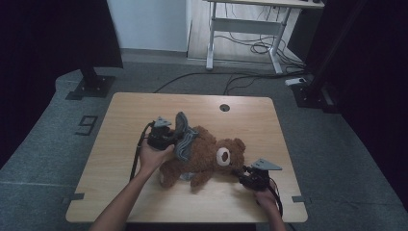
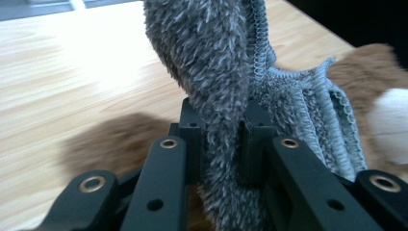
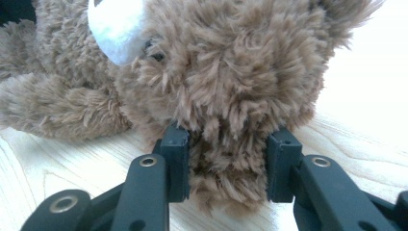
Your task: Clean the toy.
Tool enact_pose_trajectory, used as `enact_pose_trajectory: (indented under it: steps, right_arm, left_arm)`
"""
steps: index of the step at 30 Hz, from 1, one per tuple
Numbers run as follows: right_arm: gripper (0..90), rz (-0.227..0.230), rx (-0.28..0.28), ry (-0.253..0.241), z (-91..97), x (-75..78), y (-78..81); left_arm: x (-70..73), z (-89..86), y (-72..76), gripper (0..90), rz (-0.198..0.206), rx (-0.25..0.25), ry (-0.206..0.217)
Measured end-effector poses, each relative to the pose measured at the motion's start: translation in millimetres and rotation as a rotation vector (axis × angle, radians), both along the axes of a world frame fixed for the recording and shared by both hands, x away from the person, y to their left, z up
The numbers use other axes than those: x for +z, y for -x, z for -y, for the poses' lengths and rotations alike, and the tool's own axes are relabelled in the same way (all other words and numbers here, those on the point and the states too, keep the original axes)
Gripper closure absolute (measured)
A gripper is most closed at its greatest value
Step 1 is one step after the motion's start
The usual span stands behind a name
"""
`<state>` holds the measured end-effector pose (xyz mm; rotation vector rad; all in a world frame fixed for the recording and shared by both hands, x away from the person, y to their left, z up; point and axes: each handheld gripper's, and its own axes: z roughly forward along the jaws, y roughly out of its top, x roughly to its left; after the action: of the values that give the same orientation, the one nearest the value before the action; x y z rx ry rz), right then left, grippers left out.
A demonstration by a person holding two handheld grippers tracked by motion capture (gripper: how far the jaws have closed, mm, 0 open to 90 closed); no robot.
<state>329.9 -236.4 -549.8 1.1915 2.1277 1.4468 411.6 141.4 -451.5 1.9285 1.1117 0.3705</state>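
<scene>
Where the light wooden table (image 1: 120,144) stood on grey carpet, a round cable hole (image 1: 224,107) showed near its far edge. Tape marks shaped like a nine (image 1: 86,125) lay on the floor to the left. A white-framed desk (image 1: 243,29) with loose cables under it stood against the far wall, and dark stands on flat black feet flanked the table at both sides.

Item one: brown teddy bear (image 1: 207,156), lying at the middle of the table, head towards the right, white muzzle showing.

Item two: grey fuzzy cloth (image 1: 184,139), draped over the bear's body, one end raised.

Left gripper (image 1: 166,137): held at the left of the bear, jaws clamped narrow on the raised fold of cloth (image 2: 219,120).

Right gripper (image 1: 245,175): low on the table by the bear's head, jaws closed on a tuft of the bear's fur (image 3: 226,154).
</scene>
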Motion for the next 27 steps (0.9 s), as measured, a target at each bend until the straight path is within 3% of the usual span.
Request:
enact_pose_trajectory:
  steps: [4, 6, 11, 14, 18, 21, 27]
  right_arm:
    - [60.7, -0.001, 0.001, -0.001, 0.1, 0.0, -0.1]
    - [60.7, -0.001, 0.003, -0.001, 0.1, 0.1, -0.2]
    - [60.7, -0.003, 0.002, -0.002, 0.1, 0.0, -0.4]
    - [60.7, -0.004, 0.001, -0.001, 0.1, 0.0, -0.5]
    - [60.7, -0.001, 0.000, 0.001, -0.1, 0.0, -0.4]
    - [60.7, -0.002, 0.002, 0.001, 0.1, 0.0, -0.5]
    - [60.7, -0.002, 0.001, 0.000, 0.0, 0.0, -0.4]
  left_arm:
    - [-10.0, -21.6, -4.2, 75.4, -0.020, 0.056, -0.012]
    - [-12.4, -30.5, -5.6, 75.4, -0.040, 0.067, 0.010]
    - [0.1, -30.1, 0.3, 75.5, -0.012, 0.067, 0.027]
    - [14.8, -16.3, 7.2, 75.8, 0.029, 0.023, 0.026]
    - [31.6, 16.7, 15.1, 75.8, 0.062, -0.060, 0.026]
    - [35.9, 42.8, 15.3, 75.9, 0.053, -0.129, 0.050]
    - [35.5, 104.5, 7.4, 75.9, 0.037, -0.202, 0.038]
